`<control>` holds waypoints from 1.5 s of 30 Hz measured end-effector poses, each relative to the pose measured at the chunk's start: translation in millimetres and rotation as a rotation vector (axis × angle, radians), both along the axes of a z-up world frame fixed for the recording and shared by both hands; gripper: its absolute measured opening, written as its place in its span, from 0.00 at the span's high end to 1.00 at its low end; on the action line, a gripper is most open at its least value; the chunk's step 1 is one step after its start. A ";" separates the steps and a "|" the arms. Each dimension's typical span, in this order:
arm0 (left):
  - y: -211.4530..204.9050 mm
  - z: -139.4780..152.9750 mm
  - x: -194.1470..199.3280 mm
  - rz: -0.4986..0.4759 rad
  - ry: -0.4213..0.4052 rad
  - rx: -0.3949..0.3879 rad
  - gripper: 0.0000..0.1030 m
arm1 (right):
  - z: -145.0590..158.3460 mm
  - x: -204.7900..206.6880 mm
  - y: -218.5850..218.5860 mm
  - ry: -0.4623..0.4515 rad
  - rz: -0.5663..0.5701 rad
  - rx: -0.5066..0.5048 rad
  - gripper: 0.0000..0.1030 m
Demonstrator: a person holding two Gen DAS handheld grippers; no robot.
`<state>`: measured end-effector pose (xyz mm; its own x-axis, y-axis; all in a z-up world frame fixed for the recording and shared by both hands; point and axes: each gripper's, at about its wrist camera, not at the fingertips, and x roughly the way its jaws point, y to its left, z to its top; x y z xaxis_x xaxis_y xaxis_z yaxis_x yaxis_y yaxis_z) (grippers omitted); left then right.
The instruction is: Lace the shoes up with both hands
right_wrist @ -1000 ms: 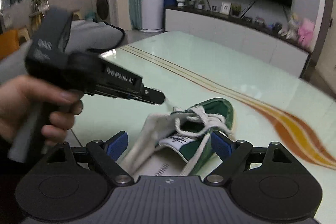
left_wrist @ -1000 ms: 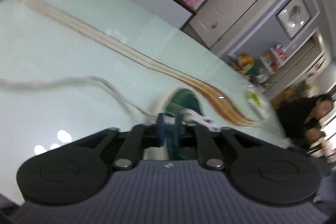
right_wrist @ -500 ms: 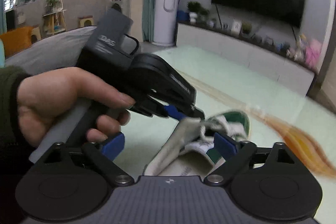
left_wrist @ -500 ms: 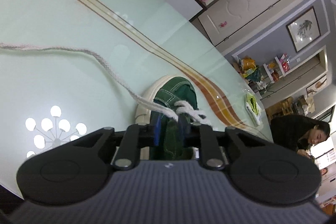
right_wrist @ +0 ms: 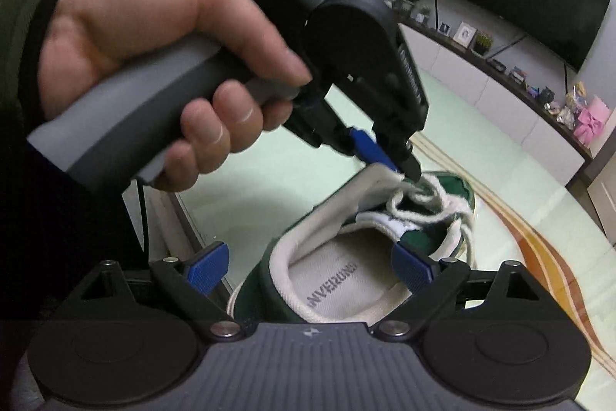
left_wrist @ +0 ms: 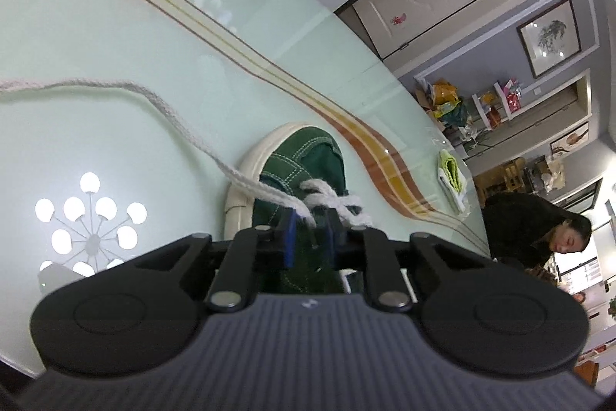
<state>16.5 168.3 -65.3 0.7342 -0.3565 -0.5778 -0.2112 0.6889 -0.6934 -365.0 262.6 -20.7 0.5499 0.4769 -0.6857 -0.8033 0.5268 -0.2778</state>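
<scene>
A green canvas shoe (left_wrist: pixel 308 156) with a white sole lies on the pale green glass table (left_wrist: pixel 96 26), toe pointing away. Its white lace (left_wrist: pixel 165 106) trails off to the left over the table and runs in between my left gripper's (left_wrist: pixel 310 237) fingers, which are shut on it just above the eyelets. In the right wrist view a hand (right_wrist: pixel 154 26) holds that left gripper (right_wrist: pixel 406 172), tips down at the lace crossings (right_wrist: pixel 423 195). My right gripper (right_wrist: pixel 310 268) stands open around the shoe's heel opening (right_wrist: pixel 331 284), touching nothing.
An orange and brown stripe (left_wrist: pixel 385 156) curves across the table. A yellow-green packet (left_wrist: pixel 452 176) lies near the far right edge, and a person (left_wrist: pixel 539 230) sits beyond it. A low cabinet (right_wrist: pixel 500 91) under a TV runs behind the table.
My left gripper has come down closer onto the shoe's lacing with the lace in it. The right gripper has closed in on the heel, so the hand and left gripper loom larger.
</scene>
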 end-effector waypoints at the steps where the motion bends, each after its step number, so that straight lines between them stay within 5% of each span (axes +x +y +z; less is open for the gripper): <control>1: -0.6 -0.6 -1.4 0.001 -0.005 0.010 0.95 | -1.3 0.7 -0.7 0.002 0.001 -0.001 0.09; 8: 2.8 10.6 -16.5 0.038 -0.038 0.136 0.97 | -12.7 7.9 4.1 0.029 -0.036 -0.029 0.09; 13: 9.6 36.1 -41.0 0.163 -0.120 0.498 0.97 | -14.2 12.7 5.0 0.044 -0.067 -0.034 0.09; 17: 48.9 37.2 -57.6 0.302 -0.084 0.416 0.97 | -16.7 13.8 6.2 0.044 -0.064 -0.043 0.09; 19: 71.4 44.8 -71.5 0.402 -0.087 0.473 0.97 | -16.7 15.2 5.7 0.051 -0.069 -0.038 0.09; 25: 131.5 60.8 -109.2 0.577 -0.062 0.469 0.97 | -19.8 15.4 4.4 0.056 -0.070 -0.039 0.08; 36: 185.6 76.8 -143.9 0.703 -0.003 0.538 0.98 | -20.9 15.3 3.8 0.071 -0.078 -0.039 0.07; 39: 190.6 76.9 -150.2 0.762 0.035 0.629 0.99 | -21.3 16.1 3.3 0.079 -0.080 -0.038 0.05; 43: 192.3 67.0 -155.3 0.684 0.013 0.406 0.98 | -18.0 12.6 3.6 0.081 -0.027 -0.040 0.05; 45: 181.9 68.0 -151.4 0.649 0.002 0.396 0.89 | -8.1 14.8 -0.5 0.117 -0.023 0.001 0.05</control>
<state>-134.9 350.2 2.7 0.7247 0.3809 -0.5741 -0.6600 0.6230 -0.4198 -350.2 262.1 -28.8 0.4773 0.4657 -0.7452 -0.8176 0.5461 -0.1824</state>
